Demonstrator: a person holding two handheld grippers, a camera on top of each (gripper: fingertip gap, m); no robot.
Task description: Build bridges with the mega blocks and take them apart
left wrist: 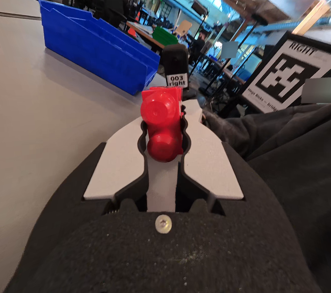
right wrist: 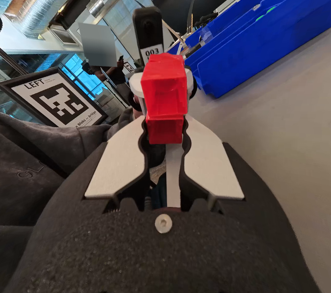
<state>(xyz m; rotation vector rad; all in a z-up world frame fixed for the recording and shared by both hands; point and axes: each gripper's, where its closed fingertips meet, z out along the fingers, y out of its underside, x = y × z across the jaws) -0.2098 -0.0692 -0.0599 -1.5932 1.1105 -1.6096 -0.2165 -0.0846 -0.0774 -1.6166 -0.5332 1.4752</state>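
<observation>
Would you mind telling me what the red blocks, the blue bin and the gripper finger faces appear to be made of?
The red blocks look like glossy moulded plastic, with highlights on the round studs. The blue bin seems a rigid plastic with a duller sheen and ribbed walls. The left gripper's fingers show matte, slightly grainy white faces edged in black, probably printed plastic.

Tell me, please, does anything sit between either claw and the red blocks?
Nothing visible does: the left claw is already shut on the red blocks, and the right claw grips their other end, above the table.
</observation>
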